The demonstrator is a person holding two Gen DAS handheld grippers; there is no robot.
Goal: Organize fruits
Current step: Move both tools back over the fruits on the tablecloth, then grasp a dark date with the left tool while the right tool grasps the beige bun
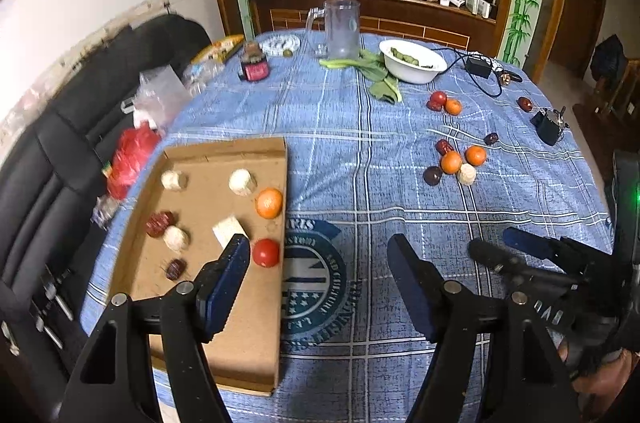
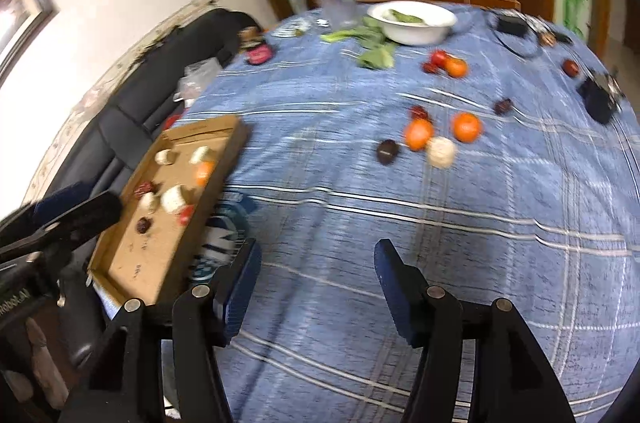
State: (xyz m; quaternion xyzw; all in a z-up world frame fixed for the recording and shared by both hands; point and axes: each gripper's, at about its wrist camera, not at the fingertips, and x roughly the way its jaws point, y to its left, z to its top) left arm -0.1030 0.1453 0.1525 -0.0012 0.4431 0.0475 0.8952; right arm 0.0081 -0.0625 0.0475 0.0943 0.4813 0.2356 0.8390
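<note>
Hovering with nothing between their parted jaws, the left tool [image 1: 316, 255] and right tool [image 2: 316, 267] face loose tangerines [image 2: 466, 127] right of the cardboard tray [image 1: 224, 363] on the desk [image 2: 400, 223]: light, round, roll-prone, best pinched across the middle; blur obscures the dark fruits.

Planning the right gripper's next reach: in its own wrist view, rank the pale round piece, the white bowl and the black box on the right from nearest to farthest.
1. Pale round piece, centre, beside the oranges.
2. Black box, right edge.
3. White bowl, far end.
</note>
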